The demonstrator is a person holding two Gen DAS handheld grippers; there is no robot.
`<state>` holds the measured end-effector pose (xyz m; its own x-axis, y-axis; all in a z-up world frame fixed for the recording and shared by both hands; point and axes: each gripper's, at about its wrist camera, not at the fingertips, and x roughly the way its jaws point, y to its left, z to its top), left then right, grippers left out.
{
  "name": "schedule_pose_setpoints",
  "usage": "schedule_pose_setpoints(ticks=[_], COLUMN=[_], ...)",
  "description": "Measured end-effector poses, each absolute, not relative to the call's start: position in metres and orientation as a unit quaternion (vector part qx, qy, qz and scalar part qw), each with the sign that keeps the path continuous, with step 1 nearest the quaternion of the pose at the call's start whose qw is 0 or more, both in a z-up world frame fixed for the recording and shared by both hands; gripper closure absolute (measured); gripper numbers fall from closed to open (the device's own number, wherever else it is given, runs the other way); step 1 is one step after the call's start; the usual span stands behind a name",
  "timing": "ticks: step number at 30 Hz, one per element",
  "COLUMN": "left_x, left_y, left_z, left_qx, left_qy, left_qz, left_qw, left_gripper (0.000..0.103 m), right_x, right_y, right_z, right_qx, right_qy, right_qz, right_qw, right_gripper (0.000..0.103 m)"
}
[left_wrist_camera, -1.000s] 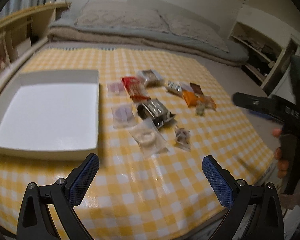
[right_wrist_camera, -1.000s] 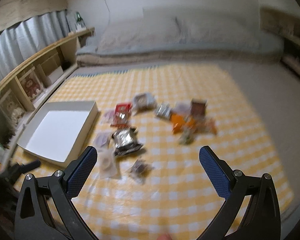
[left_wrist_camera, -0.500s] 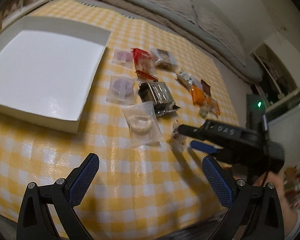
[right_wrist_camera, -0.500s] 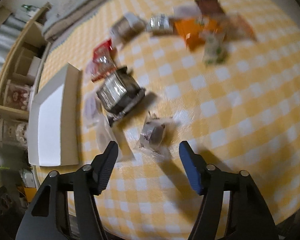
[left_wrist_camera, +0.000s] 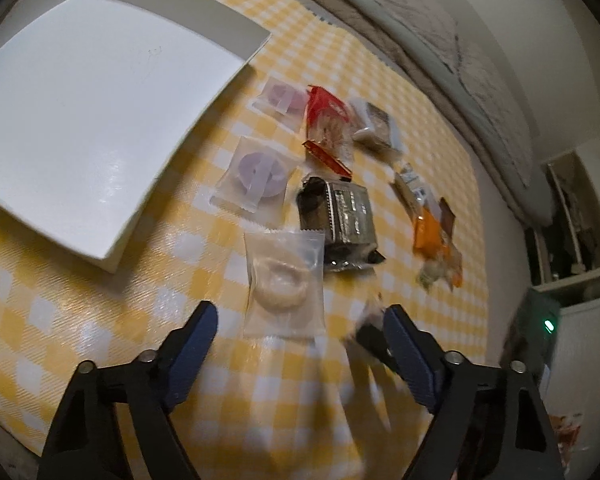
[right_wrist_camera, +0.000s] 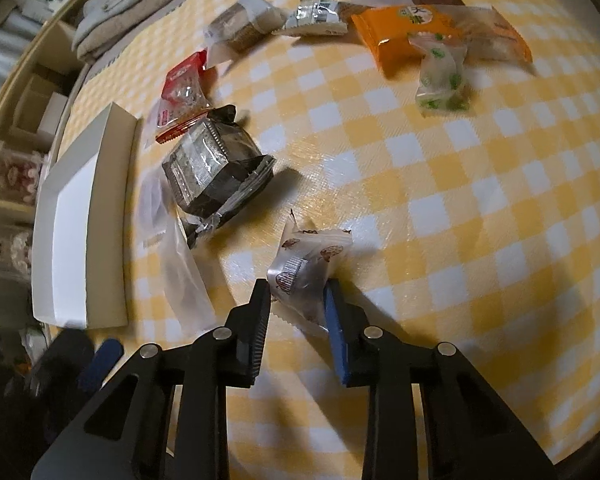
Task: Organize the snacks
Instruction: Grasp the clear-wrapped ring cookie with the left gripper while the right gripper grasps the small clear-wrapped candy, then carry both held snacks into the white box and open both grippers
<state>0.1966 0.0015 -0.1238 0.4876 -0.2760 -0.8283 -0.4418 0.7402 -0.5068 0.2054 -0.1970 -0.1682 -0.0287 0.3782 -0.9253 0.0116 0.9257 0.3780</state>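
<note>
On the yellow checked cloth [left_wrist_camera: 100,320] several wrapped snacks lie beside an empty white box [left_wrist_camera: 80,100] [right_wrist_camera: 72,240]. My left gripper [left_wrist_camera: 300,320] is closing around a clear packet holding a pale ring [left_wrist_camera: 284,280]; the packet lies flat between the fingers, and the pads [left_wrist_camera: 204,324] stand apart from it. My right gripper [right_wrist_camera: 296,300] is shut on a small clear-wrapped candy [right_wrist_camera: 304,268], gripping its near end on the cloth. In the left wrist view that candy [left_wrist_camera: 370,312] is blurred behind my right finger.
Beyond lie two purple disc packets [left_wrist_camera: 260,176], a red packet [left_wrist_camera: 324,124], a black-and-silver pack [right_wrist_camera: 216,168], an orange packet [right_wrist_camera: 404,32] and a green-spotted candy [right_wrist_camera: 440,76]. Bedding [left_wrist_camera: 460,40] borders the far side. Shelves [right_wrist_camera: 20,140] stand past the box.
Both grippers came down toward the cloth. The right one dropped over the small candy and closed on it. The left one neared the ring packet and its jaws narrowed.
</note>
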Motion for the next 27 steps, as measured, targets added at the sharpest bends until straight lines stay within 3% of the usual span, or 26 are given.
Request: schedule_pose_setpoints(ticks=[12,16,27], left_x=[0.241,0.248,0.234], left_y=[-0.039,-0.043,-0.029], left_z=[-0.164,-0.167,-0.142], left_qx=[-0.260,-0.226,-0.219], left_qy=[0.533,0.528,0.497], left_qz=[0.108,0.119,0.068], left_qw=[0.798,0.810,0.837], left_gripper=[0.032,0.053,0.060], right_x=[0.196,0.196,0.200], right_y=[-0.207,-0.208,-0.216], right_z=[-0.157,-0.148,-0.119], right_qx=[0.094,0.072,0.069], right_qy=[0.693,0.677,0.638], right_qz=[0.155,0.161,0.155], right_qw=[0.698,0.714,0.751], right_gripper=[0.077,0.078,0.078])
